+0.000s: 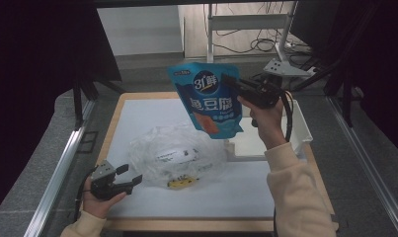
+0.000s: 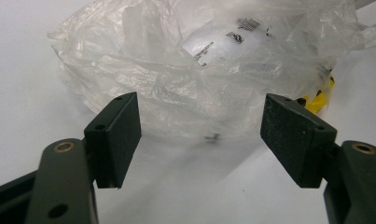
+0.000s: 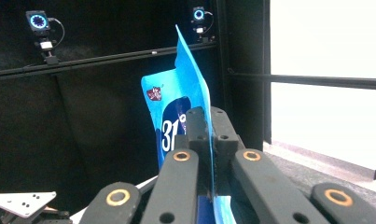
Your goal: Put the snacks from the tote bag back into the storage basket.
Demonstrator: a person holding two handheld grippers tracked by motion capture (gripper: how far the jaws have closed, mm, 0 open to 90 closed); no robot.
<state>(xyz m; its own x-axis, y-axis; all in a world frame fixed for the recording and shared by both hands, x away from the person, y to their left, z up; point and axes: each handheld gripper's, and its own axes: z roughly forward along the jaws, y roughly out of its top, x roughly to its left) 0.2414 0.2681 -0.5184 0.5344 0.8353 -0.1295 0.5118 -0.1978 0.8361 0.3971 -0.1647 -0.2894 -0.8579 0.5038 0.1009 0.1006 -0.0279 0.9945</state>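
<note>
We see a wooden-edged table point(image 1: 118, 106) topped with a white sheet at the centre of the high view; black curtains point(image 1: 33, 59) hang at upper left and right; a metal stand point(image 1: 246, 22) and loose cables point(image 1: 265, 44) sit on grey floor at the top.

right gripper point(image 1: 232, 84): clamped on blue pouch point(image 1: 209, 100), held up above the table | left gripper point(image 1: 129, 178): jaws apart, low on white table point(image 1: 246, 192), just beside crumpled clear plastic bag point(image 1: 177, 155) | white tray point(image 1: 300, 133): right of bag
</note>
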